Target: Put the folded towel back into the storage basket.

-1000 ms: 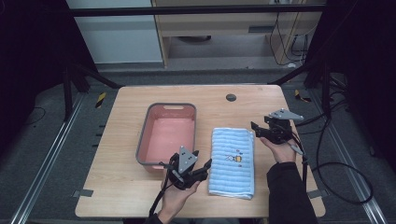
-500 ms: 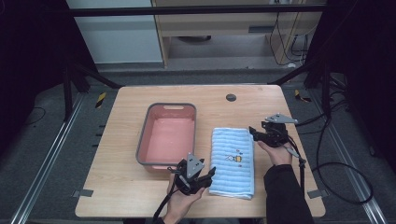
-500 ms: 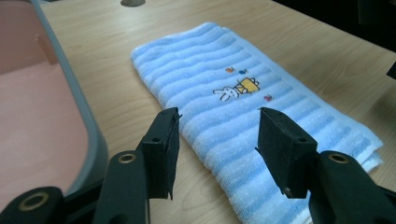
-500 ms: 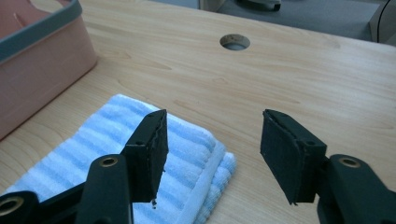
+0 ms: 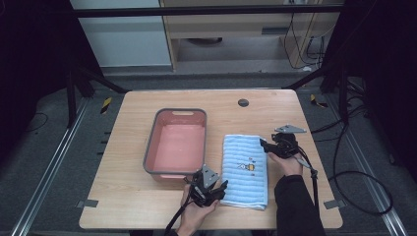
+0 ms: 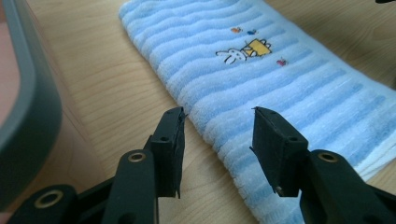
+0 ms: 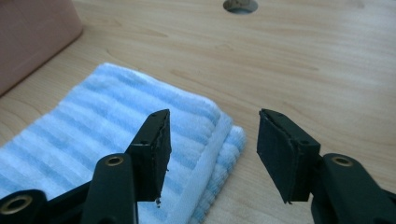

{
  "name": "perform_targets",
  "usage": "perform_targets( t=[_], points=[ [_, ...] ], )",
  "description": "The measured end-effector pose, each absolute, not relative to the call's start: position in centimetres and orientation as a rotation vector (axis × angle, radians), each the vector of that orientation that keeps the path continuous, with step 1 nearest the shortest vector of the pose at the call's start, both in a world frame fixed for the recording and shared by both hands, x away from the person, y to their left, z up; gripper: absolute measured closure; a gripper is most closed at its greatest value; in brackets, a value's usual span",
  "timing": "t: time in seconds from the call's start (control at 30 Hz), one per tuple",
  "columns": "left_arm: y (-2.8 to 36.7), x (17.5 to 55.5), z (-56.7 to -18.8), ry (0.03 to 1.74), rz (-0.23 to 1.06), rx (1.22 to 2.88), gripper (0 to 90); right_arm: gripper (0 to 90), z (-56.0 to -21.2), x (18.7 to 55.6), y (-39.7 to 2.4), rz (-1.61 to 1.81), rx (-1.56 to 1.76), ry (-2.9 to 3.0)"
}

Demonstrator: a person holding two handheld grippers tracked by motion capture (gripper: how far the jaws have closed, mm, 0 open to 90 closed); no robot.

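Blue-and-white striped towel (image 5: 245, 169) lies folded flat on the wooden table (image 5: 128, 132), right of centre, its long side running from near to far. A small cartoon motif (image 6: 243, 50) is printed on its upper face. Just left of the towel stands a pink tub with a grey rim (image 5: 175, 142), close beside it but apart.

Left gripper (image 5: 222, 187) is held in the person's left hand (image 5: 196, 216) at the near left corner of the towel. In the left gripper view its jaws stand wide apart, gripping nothing; one jaw is over bare wood just off the towel's edge, the other over the striped cloth, so the towel's long edge runs through the gap. Whether the tips touch the cloth cannot be told. The tub's grey rim appears at the left margin of that view.

Right gripper (image 5: 264, 145) is held in the person's right hand (image 5: 287, 164) at the far right corner of the towel. In the right gripper view its jaws are likewise wide apart and hold nothing; the folded corner with its white hem lies in the gap, one jaw above the cloth, the other above bare table. Contact cannot be confirmed. A round hole in the tabletop (image 7: 240, 4) sits at the far edge of that view, and a cable (image 5: 344, 177) trails from this gripper off the right side of the table.
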State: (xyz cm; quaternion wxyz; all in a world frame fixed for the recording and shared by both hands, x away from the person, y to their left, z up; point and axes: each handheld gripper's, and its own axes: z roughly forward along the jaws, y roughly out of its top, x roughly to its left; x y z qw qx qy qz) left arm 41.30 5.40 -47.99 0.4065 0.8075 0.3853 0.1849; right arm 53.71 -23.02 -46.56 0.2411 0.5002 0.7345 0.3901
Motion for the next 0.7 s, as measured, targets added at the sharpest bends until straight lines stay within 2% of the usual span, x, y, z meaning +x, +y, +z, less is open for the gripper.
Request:
perform_targets(
  t=[0.33, 0.7],
  points=[
    [5.1, 41.6, -49.4, 0.993, 0.437, 2.055, 59.0, 46.3, -48.3, 54.2, -22.4, 1.023, 1.389, 2.064],
    [4.8, 41.5, -50.4, 1.017, 0.422, 2.06, 60.0, 47.7, -49.6, 54.4, -22.2, 1.018, 1.434, 2.103]
  ],
)
